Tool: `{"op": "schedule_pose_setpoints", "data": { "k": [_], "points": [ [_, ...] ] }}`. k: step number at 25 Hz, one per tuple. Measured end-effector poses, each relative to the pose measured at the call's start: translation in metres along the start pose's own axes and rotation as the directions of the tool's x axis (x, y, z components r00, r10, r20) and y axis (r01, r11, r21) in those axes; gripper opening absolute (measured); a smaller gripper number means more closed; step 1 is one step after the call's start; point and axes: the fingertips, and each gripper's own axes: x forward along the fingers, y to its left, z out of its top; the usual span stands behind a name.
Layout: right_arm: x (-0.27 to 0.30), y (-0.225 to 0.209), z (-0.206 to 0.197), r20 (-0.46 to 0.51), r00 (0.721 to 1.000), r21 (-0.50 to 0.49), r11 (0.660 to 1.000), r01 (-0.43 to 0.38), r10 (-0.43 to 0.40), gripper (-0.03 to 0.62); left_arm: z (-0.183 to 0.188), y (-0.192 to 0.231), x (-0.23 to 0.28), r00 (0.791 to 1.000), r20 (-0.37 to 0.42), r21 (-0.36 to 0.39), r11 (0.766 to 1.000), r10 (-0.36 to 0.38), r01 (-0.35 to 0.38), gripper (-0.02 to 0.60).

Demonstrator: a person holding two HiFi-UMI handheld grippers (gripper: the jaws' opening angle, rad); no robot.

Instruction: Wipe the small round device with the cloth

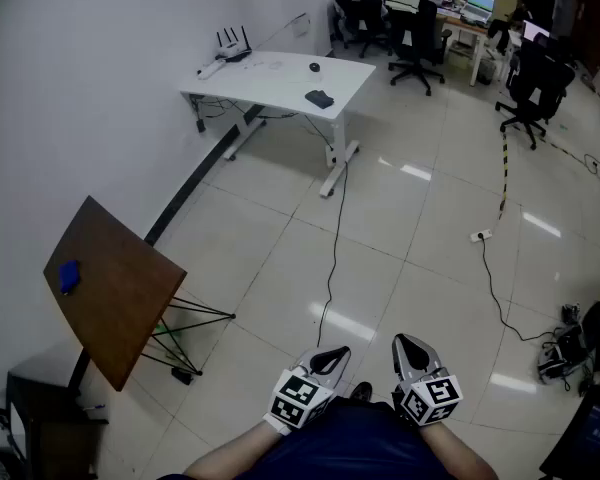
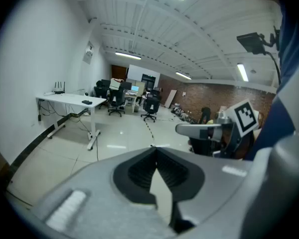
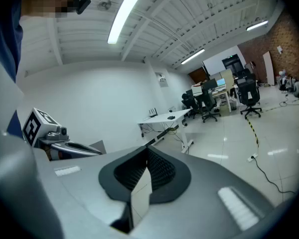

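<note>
The grey left tool (image 1: 327,358) and grey right tool (image 1: 410,348) are idling at six o'clock, pressed together and empty. At twelve, the small round black device (image 1: 314,66) is sitting on the far white tabletop (image 1: 270,80), probably light and rigid, best steadied at its rim.

Left gripper (image 1: 331,352), right gripper (image 1: 409,341): grey, marker-cubed

White table (image 1: 270,80), dark cloth (image 1: 320,99), brown board (image 1: 120,298), pale floor tiles (image 1: 410,238)

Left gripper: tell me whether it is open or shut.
Shut. In the left gripper view, the left gripper has its jaws meeting at the tips, with nothing held between them.
</note>
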Motion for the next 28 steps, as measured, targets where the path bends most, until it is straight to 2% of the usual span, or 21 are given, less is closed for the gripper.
{"op": "schedule_pose_setpoints", "data": {
  "k": [3, 7, 11, 14, 21, 28],
  "points": [
    [0.01, -0.008, -0.001, -0.01, 1.0, 0.019, 1.0, -0.01, 0.01, 0.011, 0.005, 0.008, 0.005, 1.0, -0.002, -0.019, 1.0, 0.018, -0.018, 0.003],
    [0.026, -0.01, -0.005, -0.036, 0.999, 0.027, 0.999, -0.027, 0.028, 0.011, 0.014, 0.017, 0.01, 0.999, -0.018, -0.09, 0.995, 0.03, -0.032, 0.003],
    [0.051, -0.018, -0.007, -0.061, 0.998, 0.036, 0.999, -0.025, 0.027, 0.011, 0.004, 0.041, 0.026, 0.999, -0.042, -0.087, 0.996, 0.027, -0.031, 0.003],
    [0.076, -0.028, -0.002, -0.075, 0.997, 0.039, 0.999, -0.002, 0.005, 0.011, 0.018, 0.064, 0.038, 0.999, -0.039, -0.108, 0.994, 0.022, -0.026, 0.003],
    [0.162, -0.035, 0.034, -0.087, 0.996, -0.017, 1.0, 0.017, -0.018, 0.011, 0.066, 0.168, 0.062, 0.996, 0.039, -0.201, 0.977, 0.078, -0.069, 0.003],
    [0.237, -0.033, 0.068, -0.087, 0.994, -0.049, 0.997, 0.056, -0.06, 0.011, 0.107, 0.243, 0.08, 0.995, 0.09, -0.211, 0.977, 0.043, -0.023, 0.003]
  ]
}}
